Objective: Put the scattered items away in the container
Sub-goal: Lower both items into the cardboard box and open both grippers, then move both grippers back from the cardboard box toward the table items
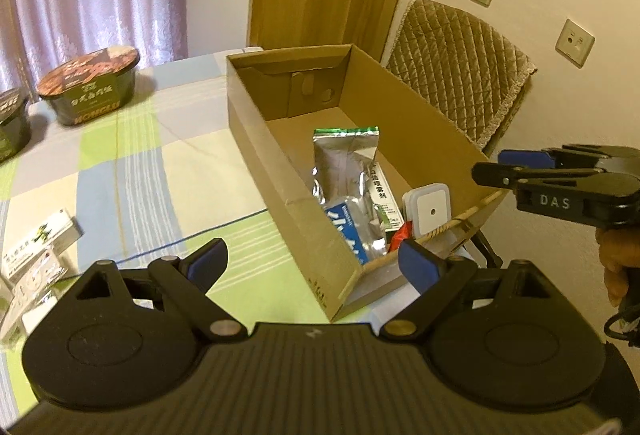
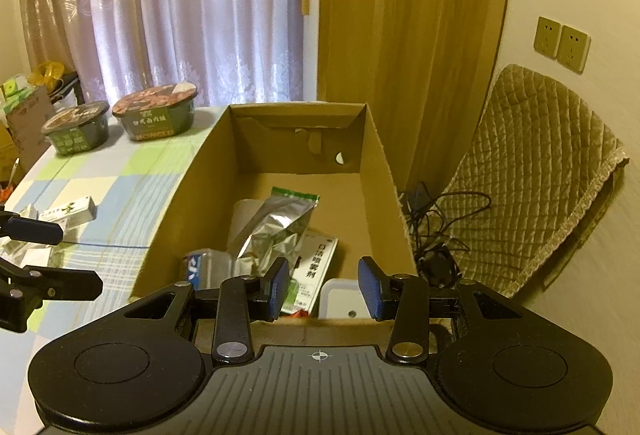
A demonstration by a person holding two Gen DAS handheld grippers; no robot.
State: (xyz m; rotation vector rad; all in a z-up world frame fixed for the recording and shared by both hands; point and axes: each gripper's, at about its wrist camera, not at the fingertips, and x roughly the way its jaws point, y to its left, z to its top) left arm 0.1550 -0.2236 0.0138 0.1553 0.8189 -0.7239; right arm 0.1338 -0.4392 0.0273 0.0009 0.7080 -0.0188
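An open cardboard box stands on the checked tablecloth. Inside lie a silver foil pouch, a white leaflet box, a blue-labelled packet and a white square device. Two green noodle bowls stand at the table's far left. Small medicine boxes lie on the cloth at left. My left gripper is open and empty, at the box's near corner. My right gripper hangs open and empty above the box's near end.
A quilted chair stands right of the box, with tangled cables beside it. Curtains and a wooden door lie behind. A hand holds the right gripper. The cloth between bowls and box is bare.
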